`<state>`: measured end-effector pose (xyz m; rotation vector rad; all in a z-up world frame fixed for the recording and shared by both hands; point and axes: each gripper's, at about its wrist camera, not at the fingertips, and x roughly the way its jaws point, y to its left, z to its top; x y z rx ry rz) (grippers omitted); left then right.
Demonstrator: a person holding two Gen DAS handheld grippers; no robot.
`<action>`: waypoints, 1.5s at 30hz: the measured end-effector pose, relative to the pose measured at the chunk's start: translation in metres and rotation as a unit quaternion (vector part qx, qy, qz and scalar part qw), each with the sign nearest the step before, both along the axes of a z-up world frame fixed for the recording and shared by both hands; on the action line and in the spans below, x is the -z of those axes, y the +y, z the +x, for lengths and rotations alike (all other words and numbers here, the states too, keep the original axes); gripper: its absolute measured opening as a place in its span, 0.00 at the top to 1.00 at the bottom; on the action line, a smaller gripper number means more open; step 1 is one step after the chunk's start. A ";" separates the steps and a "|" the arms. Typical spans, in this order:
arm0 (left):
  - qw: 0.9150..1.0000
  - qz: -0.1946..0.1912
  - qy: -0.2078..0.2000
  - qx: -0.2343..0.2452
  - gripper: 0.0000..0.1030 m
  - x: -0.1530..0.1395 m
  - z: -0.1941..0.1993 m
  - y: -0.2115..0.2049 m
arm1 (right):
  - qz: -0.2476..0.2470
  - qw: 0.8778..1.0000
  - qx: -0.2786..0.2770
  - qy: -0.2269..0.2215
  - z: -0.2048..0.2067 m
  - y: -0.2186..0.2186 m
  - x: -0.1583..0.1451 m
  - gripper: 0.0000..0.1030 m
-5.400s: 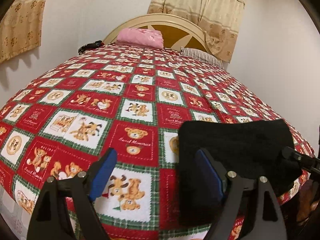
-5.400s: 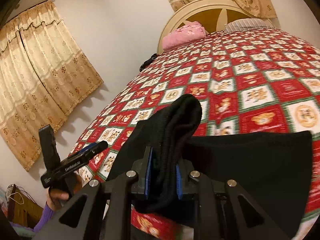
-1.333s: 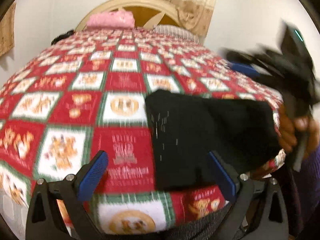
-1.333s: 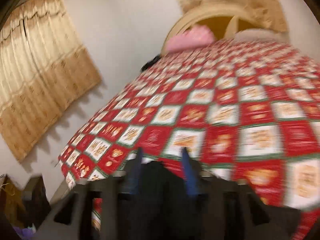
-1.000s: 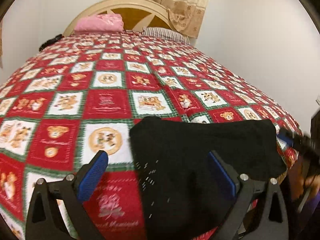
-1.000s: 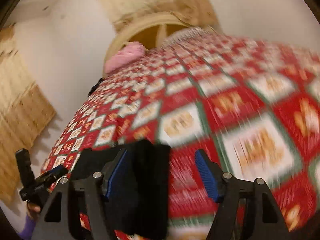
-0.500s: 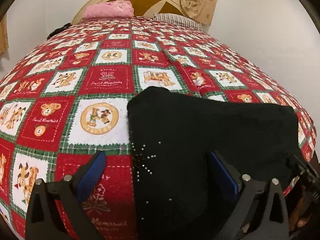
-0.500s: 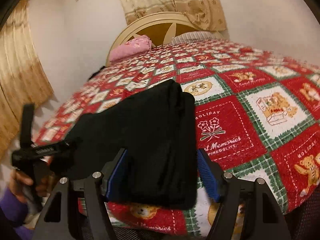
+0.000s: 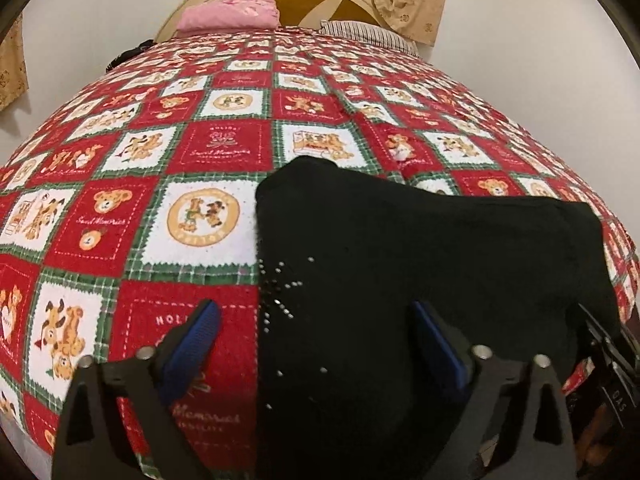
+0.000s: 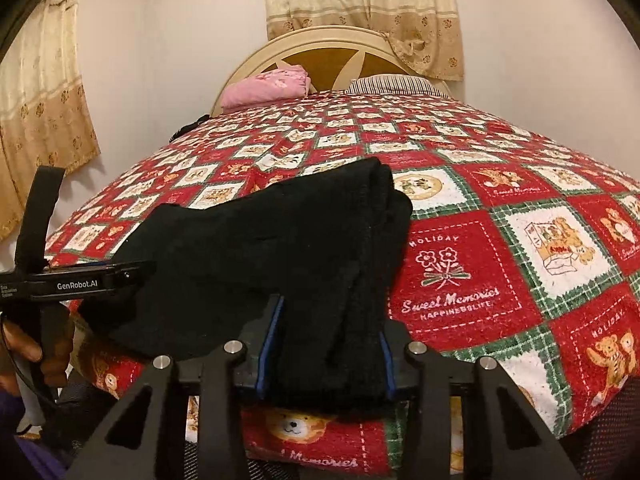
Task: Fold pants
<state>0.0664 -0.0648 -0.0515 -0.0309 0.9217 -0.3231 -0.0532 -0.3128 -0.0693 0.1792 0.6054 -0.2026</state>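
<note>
The black pants (image 9: 420,264) lie folded into a thick rectangle near the front edge of the bed; they also show in the right wrist view (image 10: 280,248). My left gripper (image 9: 316,344) is open, its blue pads wide apart over the near left part of the pants, with a small sparkly stud pattern (image 9: 280,284) between them. My right gripper (image 10: 326,344) is shut on the thick right-hand fold of the pants at the bed's front edge. The left gripper's body (image 10: 72,280) shows at the left of the right wrist view.
The bed has a red, white and green teddy-bear bedspread (image 9: 224,144). A pink pillow (image 9: 228,12) and a striped pillow (image 9: 360,32) lie by the rounded headboard (image 10: 332,52). Curtains (image 10: 360,8) hang behind. A wall runs along the right.
My right gripper has narrowed from wide open onto the right fold of the pants. My left gripper stays open and has shifted slightly closer over the pants.
</note>
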 end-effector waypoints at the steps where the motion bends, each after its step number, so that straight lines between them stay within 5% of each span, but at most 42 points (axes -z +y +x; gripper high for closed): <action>1: 1.000 -0.006 0.003 0.004 0.21 -0.002 -0.001 -0.001 | -0.004 1.000 -0.001 0.000 0.000 0.001 0.000 0.60; 2: 1.000 -0.016 0.007 0.011 0.33 -0.004 -0.004 -0.002 | -0.008 1.000 -0.001 -0.001 0.000 0.002 0.000 0.60; 5: 1.000 -0.011 0.001 0.010 0.44 -0.007 -0.009 -0.009 | -0.009 1.000 0.001 -0.002 0.000 0.003 0.000 0.60; 18: 0.999 -0.039 -0.011 0.003 0.72 -0.013 -0.011 -0.005 | -0.018 1.000 0.008 0.001 0.001 0.008 -0.002 0.60; 26: 0.999 -0.041 -0.020 -0.002 0.76 -0.014 -0.013 -0.006 | 0.139 0.990 0.019 -0.008 0.000 -0.027 0.000 0.65; 34: 0.999 -0.022 -0.038 -0.008 0.82 -0.021 -0.016 -0.005 | -0.038 0.999 0.008 0.014 0.006 0.017 -0.009 0.68; 45: 0.998 -0.025 -0.056 -0.018 0.85 -0.030 -0.018 0.005 | -0.092 0.995 -0.005 -0.022 0.004 0.043 -0.034 0.70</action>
